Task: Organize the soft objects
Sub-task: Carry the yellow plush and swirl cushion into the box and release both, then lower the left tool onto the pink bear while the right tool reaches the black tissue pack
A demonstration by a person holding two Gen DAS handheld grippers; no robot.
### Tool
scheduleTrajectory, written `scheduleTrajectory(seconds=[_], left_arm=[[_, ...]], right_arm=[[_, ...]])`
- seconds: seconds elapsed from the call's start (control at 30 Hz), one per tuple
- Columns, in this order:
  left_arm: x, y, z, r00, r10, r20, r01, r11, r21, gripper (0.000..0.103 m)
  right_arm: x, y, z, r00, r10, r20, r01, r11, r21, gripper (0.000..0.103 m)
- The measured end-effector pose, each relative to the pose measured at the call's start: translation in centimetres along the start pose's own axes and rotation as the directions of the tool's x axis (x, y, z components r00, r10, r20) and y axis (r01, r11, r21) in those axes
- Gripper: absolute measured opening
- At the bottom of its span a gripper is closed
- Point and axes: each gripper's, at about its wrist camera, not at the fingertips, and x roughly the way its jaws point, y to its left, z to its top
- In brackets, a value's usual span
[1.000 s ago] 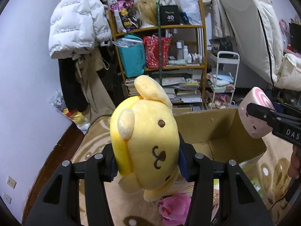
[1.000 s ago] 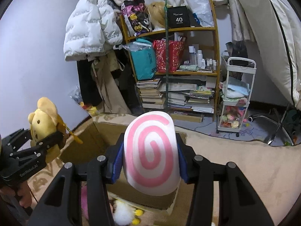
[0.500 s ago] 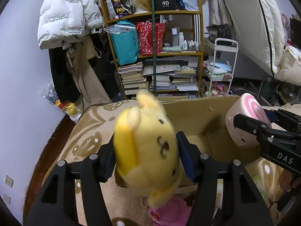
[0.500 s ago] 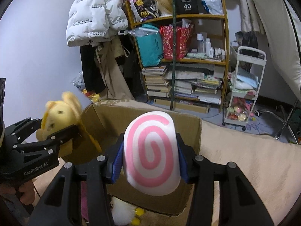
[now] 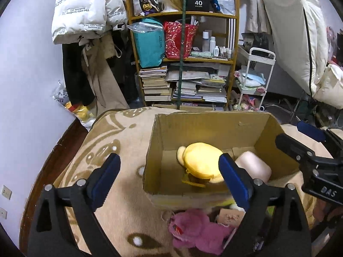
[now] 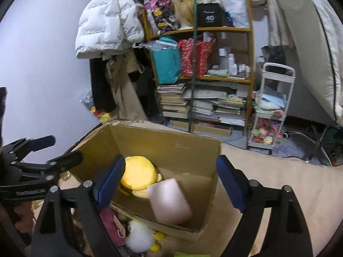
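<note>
An open cardboard box (image 5: 193,126) (image 6: 169,143) stands on the beige rug. Inside it lies the yellow dog plush (image 5: 201,162) (image 6: 137,174), with the pink swirl cushion (image 5: 254,167) (image 6: 169,201) beside it on the right. My left gripper (image 5: 169,177) hangs over the box's near left edge, its jaws opening wide with nothing between the pads. My right gripper (image 6: 170,182) is above the box's near right side, jaws also opening, the cushion blurred below and free of them. Each gripper shows at the edge of the other's view.
A pink plush (image 5: 193,231) and a white fluffy toy (image 6: 139,237) lie on the rug before the box. A loaded bookshelf (image 5: 184,64), hanging coats (image 5: 85,21), a white cart (image 5: 255,79) and a mattress (image 5: 300,32) line the far side.
Both grippers opened. The yellow plush dropped from the left gripper into the box, and the swirl cushion fell from the right gripper into the box beside it.
</note>
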Motion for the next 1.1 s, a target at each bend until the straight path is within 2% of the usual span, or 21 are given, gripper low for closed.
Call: scheduleTrajectory(seconds=[0.03,0.13,0.37,0.67,0.93,1.1], left_arm=[[-0.5,0.1,-0.2,1.0,0.004,0.005,-0.004,1.0,-0.002,0.098],[-1.8,0.3,-0.6,1.0,0.028,0.013,-0.029,1.0,0.003,0.099],[-4.0,1.8,-2.2,0.998,0.037,-0.041,-0.038,0.999,-0.032,0.099],[-5.6,2.8,-5.0,0.991,0.066,-0.119,-0.068,0.998,-0.009,0.099],[-7.1,3.0,-6.2,0.987,0.038,-0.155,-0.041,0.999,-0.019,0.099],[-6.1,3.5,-6.7,0.981,-0.001,-0.191,-0.011,0.998,-0.061,0.099]], right_arm=[[-0.3,-0.1,-0.1,1.0,-0.002,-0.005,0.002,1.0,0.009,0.092],[-1.4,-0.3,-0.3,1.0,-0.004,-0.014,0.005,1.0,0.03,0.103],[-4.5,0.3,-1.2,1.0,0.005,-0.024,-0.004,0.999,0.04,0.103],[-7.9,1.0,-3.0,0.997,0.027,-0.078,-0.021,0.997,0.074,0.103],[-9.4,2.7,-4.4,0.992,0.057,-0.11,-0.053,0.998,0.038,0.103],[-8.5,4.2,-5.4,0.986,0.082,-0.148,-0.083,0.997,-0.002,0.103]])
